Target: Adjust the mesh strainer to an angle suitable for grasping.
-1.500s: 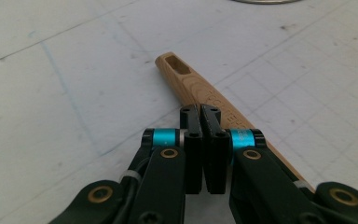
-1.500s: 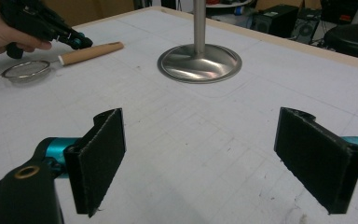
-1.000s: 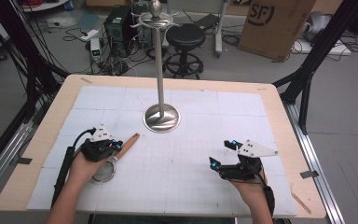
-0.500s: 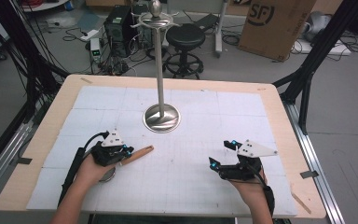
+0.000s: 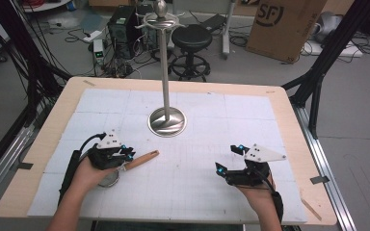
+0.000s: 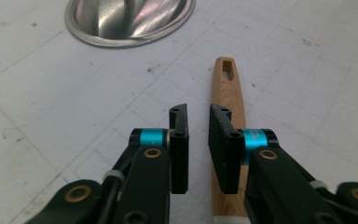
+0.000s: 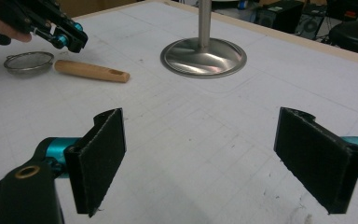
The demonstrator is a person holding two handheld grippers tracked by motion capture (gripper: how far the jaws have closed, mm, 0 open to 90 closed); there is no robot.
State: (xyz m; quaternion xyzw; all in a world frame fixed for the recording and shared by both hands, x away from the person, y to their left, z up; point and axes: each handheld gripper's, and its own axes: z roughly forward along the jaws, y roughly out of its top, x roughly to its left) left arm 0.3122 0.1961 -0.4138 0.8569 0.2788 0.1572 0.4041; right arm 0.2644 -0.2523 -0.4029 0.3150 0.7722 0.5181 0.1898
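Down near the front-left corner of the table, the left gripper hovers over a small mesh strainer with a wooden handle; in the left gripper view its jaws stand a narrow gap apart with nothing between them, and the wooden handle lies on the white gridded mat just beside and partly under the right-hand jaw, not clamped. The handle's far end has a slotted hanging hole and points toward the round steel base of the stand. From the right gripper view the strainer's wire bowl rests flat on the mat, the handle running away from it, with the left gripper poised just above where the two join. The right gripper sits near the front-right part of the table, well apart from the strainer, its jaws spread wide and empty. The utensil stand rises upright from the middle of the mat, toward the far edge, its hooks up top bare
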